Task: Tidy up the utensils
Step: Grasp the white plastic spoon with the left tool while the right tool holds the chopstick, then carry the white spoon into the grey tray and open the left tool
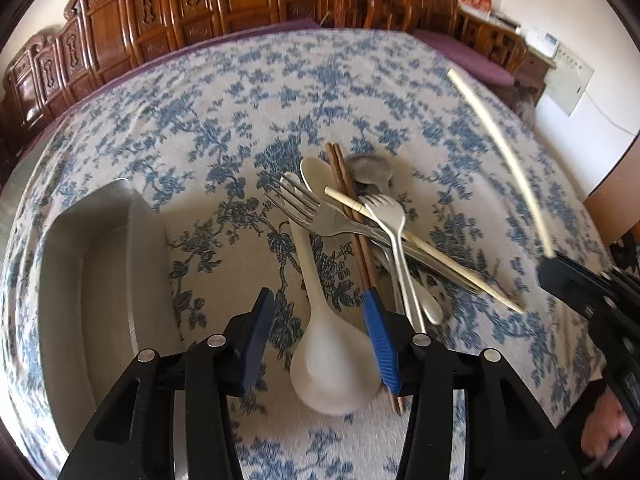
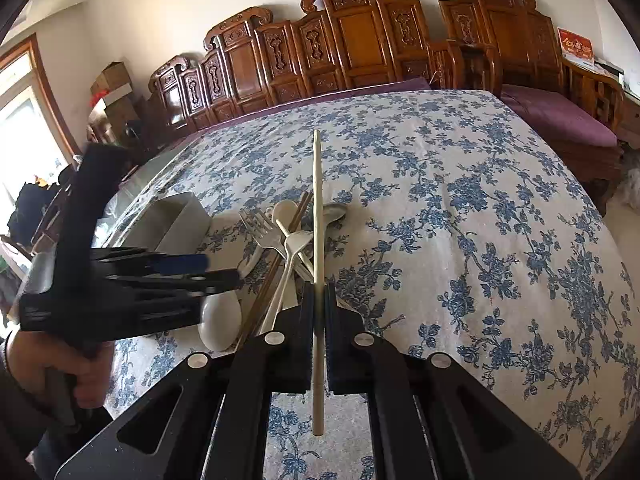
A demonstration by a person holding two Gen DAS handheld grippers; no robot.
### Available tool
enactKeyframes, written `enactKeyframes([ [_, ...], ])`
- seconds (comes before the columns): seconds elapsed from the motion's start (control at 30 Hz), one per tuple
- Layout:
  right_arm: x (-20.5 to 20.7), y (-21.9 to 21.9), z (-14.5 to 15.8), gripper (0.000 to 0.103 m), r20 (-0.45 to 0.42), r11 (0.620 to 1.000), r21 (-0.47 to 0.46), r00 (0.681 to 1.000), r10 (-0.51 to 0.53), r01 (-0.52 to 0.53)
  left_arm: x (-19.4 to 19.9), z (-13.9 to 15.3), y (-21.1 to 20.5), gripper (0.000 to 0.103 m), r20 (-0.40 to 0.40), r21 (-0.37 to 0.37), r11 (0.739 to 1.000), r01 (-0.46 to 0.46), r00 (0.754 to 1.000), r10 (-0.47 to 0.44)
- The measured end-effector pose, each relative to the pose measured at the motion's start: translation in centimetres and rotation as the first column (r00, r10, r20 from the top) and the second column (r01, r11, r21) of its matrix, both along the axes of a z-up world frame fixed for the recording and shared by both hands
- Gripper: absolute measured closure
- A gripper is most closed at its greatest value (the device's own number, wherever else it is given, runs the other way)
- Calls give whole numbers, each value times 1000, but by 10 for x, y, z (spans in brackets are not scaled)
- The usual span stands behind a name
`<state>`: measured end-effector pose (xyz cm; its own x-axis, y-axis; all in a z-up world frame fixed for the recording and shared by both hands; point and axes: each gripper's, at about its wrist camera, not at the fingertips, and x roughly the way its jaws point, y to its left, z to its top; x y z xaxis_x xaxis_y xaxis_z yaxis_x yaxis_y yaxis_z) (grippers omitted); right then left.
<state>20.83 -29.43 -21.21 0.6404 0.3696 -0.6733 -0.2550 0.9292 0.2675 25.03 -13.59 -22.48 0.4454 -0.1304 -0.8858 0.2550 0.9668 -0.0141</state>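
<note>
A pile of utensils lies on the blue-flowered tablecloth: a white rice paddle [image 1: 332, 364], a steel fork [image 1: 308, 212], a white fork [image 1: 390, 216], brown chopsticks [image 1: 348, 216], a cream chopstick [image 1: 424, 248] and a grey spoon [image 1: 370, 168]. My left gripper [image 1: 318, 312] is open just above the paddle's handle. My right gripper [image 2: 319, 288] is shut on a second cream chopstick [image 2: 318, 208], held in the air; it shows blurred in the left wrist view [image 1: 504, 148]. The pile also shows in the right wrist view [image 2: 288, 240].
A grey metal tray [image 1: 108, 280] stands left of the pile, also seen in the right wrist view [image 2: 176, 216]. Carved wooden chairs [image 2: 360, 40] line the table's far edge. A purple-cushioned bench [image 2: 560, 120] stands at the right.
</note>
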Motion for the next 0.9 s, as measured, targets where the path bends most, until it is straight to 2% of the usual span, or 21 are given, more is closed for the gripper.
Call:
enactKeyframes([
  [0.2,-1,3,1,97,5,1000,5,1000,7,-7,20,-20,3,73,-93,11,998,-57,994,58],
  [0.27,-1,4,0,97,4,1000,4,1000,7,-7,20,-22,6,77,-99,8,998,-65,993,66],
  [0.33,-1,4,1,97,3,1000,4,1000,7,-7,17,-21,5,93,-99,26,998,-63,993,65],
  [0.47,0,6,-1,97,3,1000,-1,1000,12,-12,12,-20,9,94,-96,37,998,-59,993,62],
  [0.6,-2,10,0,97,6,1000,-4,1000,19,-19,7,-11,17,95,-61,46,997,-58,996,60],
  [0.9,-6,30,7,97,18,998,-21,998,59,-59,-15,31,46,95,36,-5,997,-75,997,75],
])
